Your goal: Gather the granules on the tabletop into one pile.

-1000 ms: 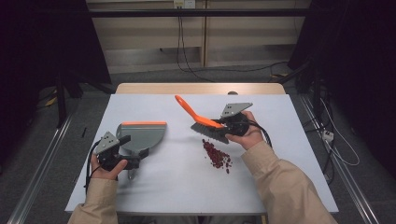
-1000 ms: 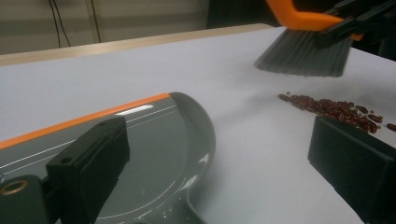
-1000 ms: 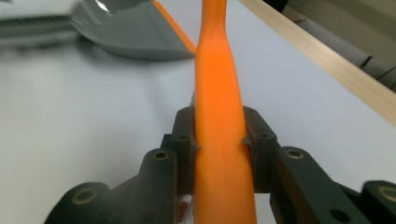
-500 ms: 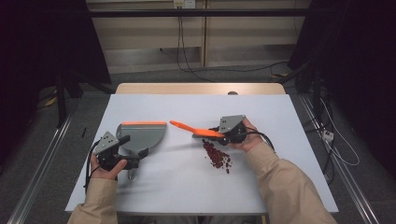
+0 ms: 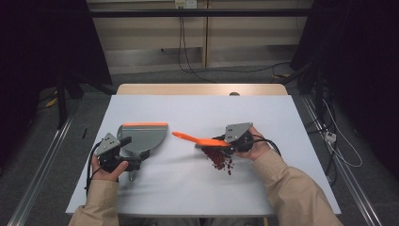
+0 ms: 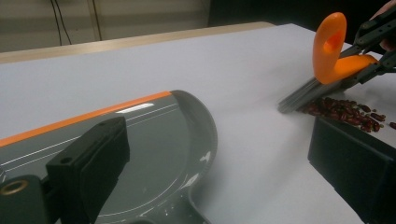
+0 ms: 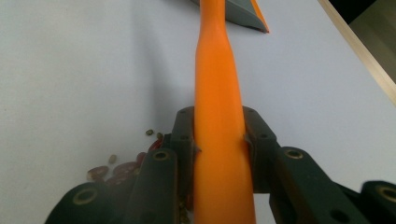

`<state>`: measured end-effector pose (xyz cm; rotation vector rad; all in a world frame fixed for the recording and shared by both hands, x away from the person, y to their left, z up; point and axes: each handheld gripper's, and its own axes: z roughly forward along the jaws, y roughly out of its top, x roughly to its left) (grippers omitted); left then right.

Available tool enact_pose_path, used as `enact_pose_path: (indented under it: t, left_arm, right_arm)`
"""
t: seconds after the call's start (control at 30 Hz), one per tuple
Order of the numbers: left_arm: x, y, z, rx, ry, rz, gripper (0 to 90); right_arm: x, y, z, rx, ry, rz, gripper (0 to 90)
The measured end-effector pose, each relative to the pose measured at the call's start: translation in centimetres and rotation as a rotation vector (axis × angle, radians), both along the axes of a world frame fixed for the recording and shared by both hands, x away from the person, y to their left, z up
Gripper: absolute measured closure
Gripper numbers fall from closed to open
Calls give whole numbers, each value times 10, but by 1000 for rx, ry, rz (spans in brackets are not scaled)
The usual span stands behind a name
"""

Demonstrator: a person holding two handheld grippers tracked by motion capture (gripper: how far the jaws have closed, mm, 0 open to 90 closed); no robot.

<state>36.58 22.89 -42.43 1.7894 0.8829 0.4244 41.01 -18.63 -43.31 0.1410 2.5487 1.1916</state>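
Your right claw [image 7: 219, 154] clamped on the orange brush [image 5: 200, 140], now lowered onto the red beans [image 5: 220, 157], your left claw [image 5: 129, 162] clamped on the grey dustpan [image 5: 143, 136], kept still on the counter [image 5: 188, 188].

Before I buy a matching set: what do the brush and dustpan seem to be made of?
Brush: smooth orange plastic handle with a soft sheen; the grey bristles look synthetic. Dustpan: glossy grey plastic, judging by its sharp reflections, with an orange lip, perhaps rubber.

Dustpan [image 5: 143, 136] lies left of brush [image 5: 200, 140] and beans [image 5: 221, 159].
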Motion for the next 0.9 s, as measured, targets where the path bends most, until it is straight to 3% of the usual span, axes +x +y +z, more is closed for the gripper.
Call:
enact_pose_path:
  t: [0.33, 0.53, 0.73, 0.9]
  left_arm:
    - [0, 0, 0, -2, 0, 1, 53]
    - [0, -1, 0, 0, -2, -1, 53]
    - [0, -1, 0, 1, -1, -4, 53]
    - [0, -1, 0, -3, 2, -5, 53]
  right_arm:
    - [-6, 2, 1, 11, 20, 22, 712]
    - [-3, -1, 5, 67, 43, -58, 711]
    - [-4, -6, 10, 142, 94, -183, 711]
    - [-12, -8, 14, 182, 143, -401, 711]
